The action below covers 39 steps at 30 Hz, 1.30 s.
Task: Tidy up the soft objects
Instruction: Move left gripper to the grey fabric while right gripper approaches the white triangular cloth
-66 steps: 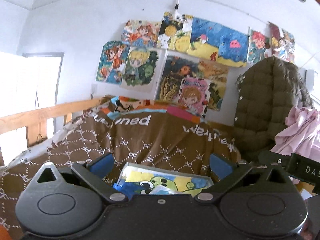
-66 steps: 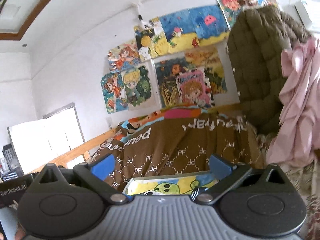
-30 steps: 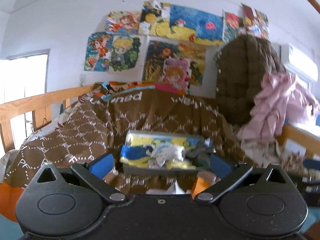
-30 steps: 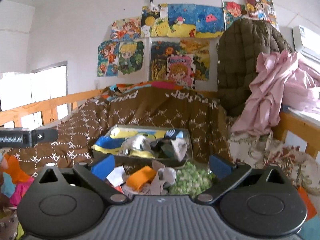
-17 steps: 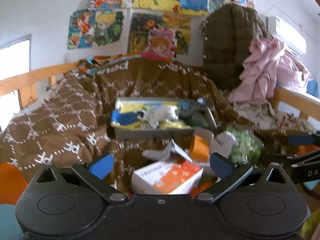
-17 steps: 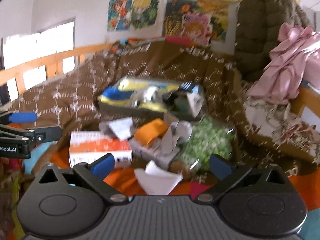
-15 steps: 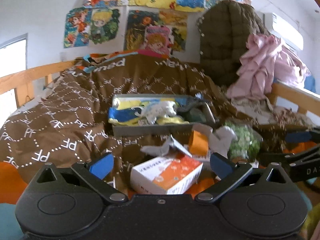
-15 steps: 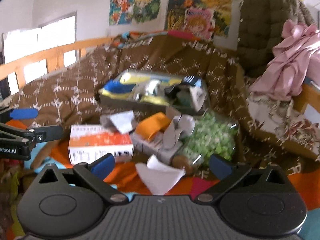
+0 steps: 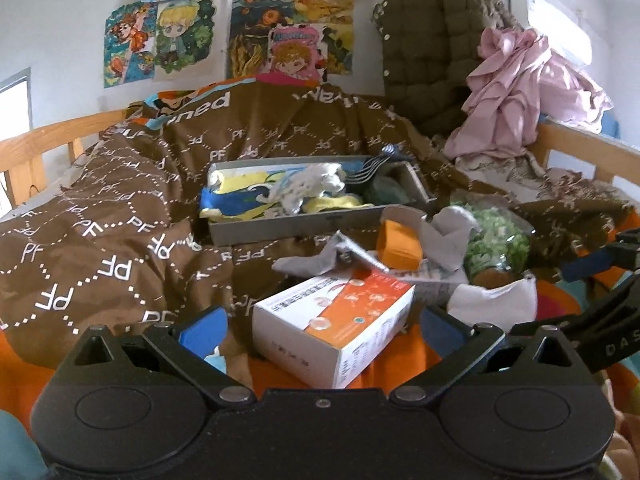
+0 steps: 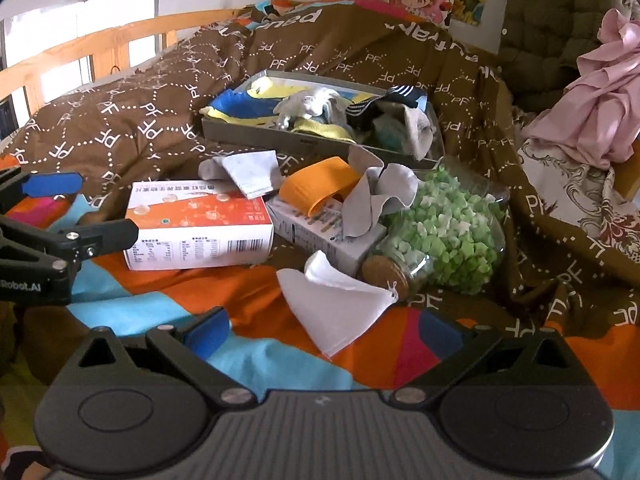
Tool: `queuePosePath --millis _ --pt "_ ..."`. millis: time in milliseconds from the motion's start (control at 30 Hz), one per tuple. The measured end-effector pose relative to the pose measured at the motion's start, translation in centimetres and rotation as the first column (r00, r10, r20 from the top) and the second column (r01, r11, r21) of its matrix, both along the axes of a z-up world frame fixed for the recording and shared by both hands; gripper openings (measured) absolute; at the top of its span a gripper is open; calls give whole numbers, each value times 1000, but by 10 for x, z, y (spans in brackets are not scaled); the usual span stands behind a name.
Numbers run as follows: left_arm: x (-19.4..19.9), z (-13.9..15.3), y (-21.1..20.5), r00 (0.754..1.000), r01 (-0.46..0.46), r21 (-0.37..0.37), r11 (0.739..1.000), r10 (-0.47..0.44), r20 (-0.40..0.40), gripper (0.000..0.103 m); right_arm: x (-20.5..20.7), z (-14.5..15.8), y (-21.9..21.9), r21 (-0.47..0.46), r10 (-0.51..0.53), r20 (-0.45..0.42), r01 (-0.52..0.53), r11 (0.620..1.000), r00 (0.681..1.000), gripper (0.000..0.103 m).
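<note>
Both claws, left claw (image 9: 322,326) and right claw (image 10: 324,330), stand spread and hold nothing. We judge the task partly done: the grey tray (image 10: 320,142) on the bed already holds several soft pieces, too tangled to count. Left outside it we count four: one white sock (image 10: 334,308) just ahead of the right claw, one grey-white sock (image 10: 246,172), one orange cloth (image 10: 318,186), one grey cloth (image 10: 376,196). Hard items: two cartons, including the orange-white one (image 10: 200,232), and one jar of green pieces (image 10: 444,232).

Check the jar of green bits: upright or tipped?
Tipped. The jar lies on its side on the bedding, cork stopper facing the camera, beside the white sock.
</note>
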<state>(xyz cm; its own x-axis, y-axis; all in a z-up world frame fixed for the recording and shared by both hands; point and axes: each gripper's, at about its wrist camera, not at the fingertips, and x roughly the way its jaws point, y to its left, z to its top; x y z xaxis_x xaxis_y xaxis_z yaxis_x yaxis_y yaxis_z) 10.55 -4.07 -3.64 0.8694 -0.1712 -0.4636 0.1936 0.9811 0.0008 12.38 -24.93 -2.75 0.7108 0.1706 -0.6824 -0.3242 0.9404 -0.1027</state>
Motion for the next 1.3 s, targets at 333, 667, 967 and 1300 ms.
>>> queuePosePath --millis 333,667,967,1300 --pt "12 1 4 998 -54 -11 998 54 -11 102 8 -5 0 -8 -28 1 28 1000 1000 103" --pt "35 6 1 997 -82 11 997 82 -7 102 19 -10 -2 15 -69 7 69 997 998 103" --pt "79 10 -7 998 -48 -24 999 47 -41 102 25 -14 -5 76 -77 -9 77 994 997 103" --pt "129 -4 -17 996 -18 -70 997 11 -94 102 34 -22 -4 138 -89 -37 94 986 995 102"
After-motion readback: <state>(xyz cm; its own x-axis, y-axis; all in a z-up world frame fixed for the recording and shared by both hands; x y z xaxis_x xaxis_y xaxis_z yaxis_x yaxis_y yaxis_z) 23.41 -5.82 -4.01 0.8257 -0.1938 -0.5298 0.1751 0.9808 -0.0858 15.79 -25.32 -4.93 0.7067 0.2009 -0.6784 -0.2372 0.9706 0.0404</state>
